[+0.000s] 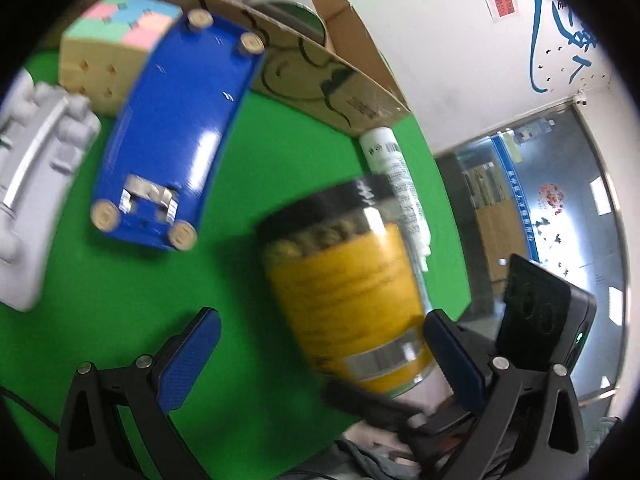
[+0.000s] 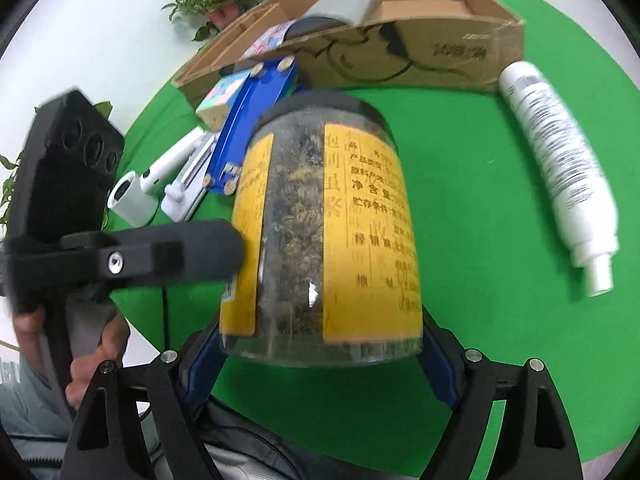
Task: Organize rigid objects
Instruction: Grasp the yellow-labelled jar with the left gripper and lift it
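Note:
A clear jar (image 2: 328,232) with a yellow label and a black lid stands tilted over the green table, and my right gripper (image 2: 320,340) is shut on its lower part, one blue pad on each side. In the left wrist view the same jar (image 1: 348,280) sits between the spread fingers of my left gripper (image 1: 322,318), close to the right pad and far from the left one. That gripper is open. One black left finger (image 2: 168,256) reaches the jar's left side in the right wrist view.
A blue toy car (image 1: 172,132) lies upside down beside a pastel puzzle cube (image 1: 116,44). Behind them is an open cardboard box (image 2: 400,52) holding several items. A white spray bottle (image 2: 560,168) lies at the right, white devices (image 2: 160,184) at the left.

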A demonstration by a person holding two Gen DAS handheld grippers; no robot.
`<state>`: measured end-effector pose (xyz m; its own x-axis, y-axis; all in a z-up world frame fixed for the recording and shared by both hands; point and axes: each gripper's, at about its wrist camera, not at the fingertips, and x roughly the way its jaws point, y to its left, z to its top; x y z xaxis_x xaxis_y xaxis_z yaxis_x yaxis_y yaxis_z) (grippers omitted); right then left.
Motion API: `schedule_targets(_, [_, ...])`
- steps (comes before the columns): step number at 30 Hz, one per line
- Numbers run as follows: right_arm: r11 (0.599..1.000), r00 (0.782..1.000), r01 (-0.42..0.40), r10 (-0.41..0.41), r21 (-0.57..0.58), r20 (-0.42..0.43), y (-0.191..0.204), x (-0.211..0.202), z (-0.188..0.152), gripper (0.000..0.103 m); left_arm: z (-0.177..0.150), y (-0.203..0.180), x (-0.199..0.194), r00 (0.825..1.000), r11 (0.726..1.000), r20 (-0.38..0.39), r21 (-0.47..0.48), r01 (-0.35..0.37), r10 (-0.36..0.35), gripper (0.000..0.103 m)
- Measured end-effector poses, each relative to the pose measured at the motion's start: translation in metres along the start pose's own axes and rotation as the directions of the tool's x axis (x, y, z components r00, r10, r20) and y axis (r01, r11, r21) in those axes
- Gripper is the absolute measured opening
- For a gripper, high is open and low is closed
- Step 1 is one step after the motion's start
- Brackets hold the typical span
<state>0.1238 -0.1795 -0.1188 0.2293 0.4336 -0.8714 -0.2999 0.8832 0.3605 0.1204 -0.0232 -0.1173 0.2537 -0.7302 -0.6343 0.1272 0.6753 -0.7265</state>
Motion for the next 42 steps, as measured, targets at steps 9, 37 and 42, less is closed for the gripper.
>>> schedule_targets(9, [0.997,0.997,-0.069,0.068,-0.047,-0.022,0.018,0.003,-0.005,0.085,-0.003,0.008,0.008,0.999,0.998,0.013,-0.05,0.033,-0.032,0.093])
schedule_targets(37, [0.994,0.965,-0.053,0.075,-0.093,0.252,0.031,-0.09,0.044,0.083,0.035,-0.08,-0.045,0.98,0.977,0.182,0.182,-0.112,0.079,0.088])
schedule_targets(42, [0.993,0.948,-0.037,0.071,-0.113,0.312,0.034,-0.116,0.074,0.083,0.065,-0.098,-0.054,0.971,0.969,0.226,0.211,-0.131,0.082,0.088])
